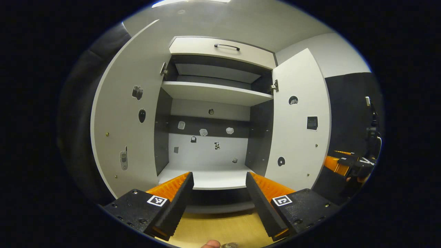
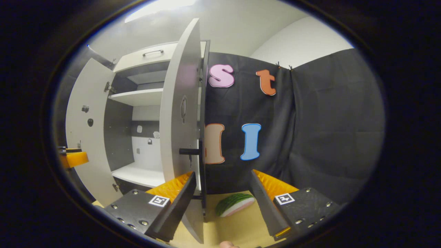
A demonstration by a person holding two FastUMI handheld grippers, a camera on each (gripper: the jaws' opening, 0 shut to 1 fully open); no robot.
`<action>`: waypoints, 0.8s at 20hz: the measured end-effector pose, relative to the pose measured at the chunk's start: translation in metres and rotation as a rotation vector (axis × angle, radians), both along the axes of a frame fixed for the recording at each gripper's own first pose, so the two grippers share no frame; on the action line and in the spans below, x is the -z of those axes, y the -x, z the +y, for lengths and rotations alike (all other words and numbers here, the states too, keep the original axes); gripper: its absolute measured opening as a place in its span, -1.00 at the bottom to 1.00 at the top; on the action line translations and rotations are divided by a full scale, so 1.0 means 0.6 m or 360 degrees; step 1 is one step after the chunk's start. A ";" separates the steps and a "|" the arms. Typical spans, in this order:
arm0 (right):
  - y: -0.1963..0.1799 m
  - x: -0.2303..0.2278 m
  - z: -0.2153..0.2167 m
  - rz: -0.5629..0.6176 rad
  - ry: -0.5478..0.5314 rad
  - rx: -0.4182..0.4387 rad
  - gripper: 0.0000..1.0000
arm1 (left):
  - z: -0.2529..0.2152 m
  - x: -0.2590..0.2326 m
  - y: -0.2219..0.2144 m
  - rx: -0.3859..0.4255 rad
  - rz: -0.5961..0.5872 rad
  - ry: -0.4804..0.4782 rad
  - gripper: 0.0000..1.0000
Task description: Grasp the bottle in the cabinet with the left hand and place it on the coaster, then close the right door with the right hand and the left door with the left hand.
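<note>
The cabinet (image 1: 210, 137) is seen with both doors swung wide. A clear rounded top, possibly the bottle (image 1: 229, 245), is glimpsed at the bottom edge of the left gripper view on the bench (image 1: 220, 227). The left claw (image 1: 219, 179) is held open before the lower shelf (image 1: 206, 175). The right claw (image 2: 222, 181) is held open, straddling the right door (image 2: 181, 131) beside its handle (image 2: 189, 151). A melon-like slice (image 2: 234, 204) is seen lying on the bench.
</note>
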State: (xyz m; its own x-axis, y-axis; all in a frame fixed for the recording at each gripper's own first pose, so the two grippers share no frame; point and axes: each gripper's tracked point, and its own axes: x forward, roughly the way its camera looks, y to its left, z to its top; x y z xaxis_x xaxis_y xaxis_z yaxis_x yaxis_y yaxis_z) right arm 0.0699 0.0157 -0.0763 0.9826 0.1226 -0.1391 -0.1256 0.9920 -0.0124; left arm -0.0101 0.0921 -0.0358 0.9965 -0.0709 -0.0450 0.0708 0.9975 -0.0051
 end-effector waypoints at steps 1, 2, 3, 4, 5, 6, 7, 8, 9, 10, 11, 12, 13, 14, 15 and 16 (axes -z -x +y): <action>0.000 0.000 0.006 0.0002 -0.0003 -0.0011 0.92 | 0.001 -0.002 0.000 -0.0004 -0.0005 -0.0008 0.90; 0.002 0.002 0.011 0.0006 -0.0006 -0.0028 0.92 | 0.001 -0.001 0.001 -0.0006 -0.0005 -0.0012 0.89; 0.003 0.001 0.020 0.0008 -0.0011 -0.0045 0.92 | 0.001 0.000 0.002 -0.0010 -0.0002 -0.0013 0.89; 0.005 0.001 0.028 0.0009 -0.0014 -0.0057 0.92 | 0.000 0.002 0.003 -0.0009 0.0002 -0.0011 0.91; 0.006 0.000 0.035 0.0007 -0.0013 -0.0072 0.92 | 0.000 0.003 0.003 -0.0012 0.0005 -0.0006 0.91; 0.007 0.001 0.042 0.0008 -0.0013 -0.0082 0.92 | 0.002 0.005 0.004 -0.0016 0.0007 -0.0002 0.91; 0.008 0.002 0.047 0.0011 -0.0016 -0.0092 0.92 | 0.004 0.006 0.003 -0.0020 0.0010 0.0001 0.91; 0.009 0.003 0.054 0.0016 -0.0020 -0.0105 0.92 | 0.007 0.008 0.003 -0.0025 0.0014 0.0001 0.91; 0.010 0.003 0.061 0.0020 -0.0025 -0.0118 0.92 | 0.012 0.008 0.004 -0.0034 0.0017 -0.0002 0.91; 0.011 0.004 0.068 0.0023 -0.0028 -0.0133 0.92 | 0.017 0.009 0.004 -0.0045 0.0016 -0.0005 0.90; 0.011 0.003 0.074 0.0022 -0.0028 -0.0146 0.92 | 0.022 0.008 0.005 -0.0055 0.0014 -0.0005 0.90; 0.013 0.003 0.080 0.0020 -0.0027 -0.0155 0.92 | 0.025 0.007 0.006 -0.0065 0.0011 -0.0004 0.89; 0.015 0.004 0.084 0.0020 -0.0025 -0.0162 0.92 | 0.030 0.007 0.007 -0.0074 0.0012 -0.0001 0.89; 0.013 0.005 0.089 0.0022 -0.0028 -0.0169 0.92 | 0.034 0.006 0.008 -0.0083 0.0010 0.0003 0.91; 0.012 0.005 0.093 0.0026 -0.0034 -0.0177 0.92 | 0.037 0.005 0.008 -0.0090 0.0008 0.0004 0.90; 0.013 0.006 0.097 0.0030 -0.0038 -0.0187 0.92 | 0.041 0.004 0.010 -0.0097 0.0007 0.0003 0.89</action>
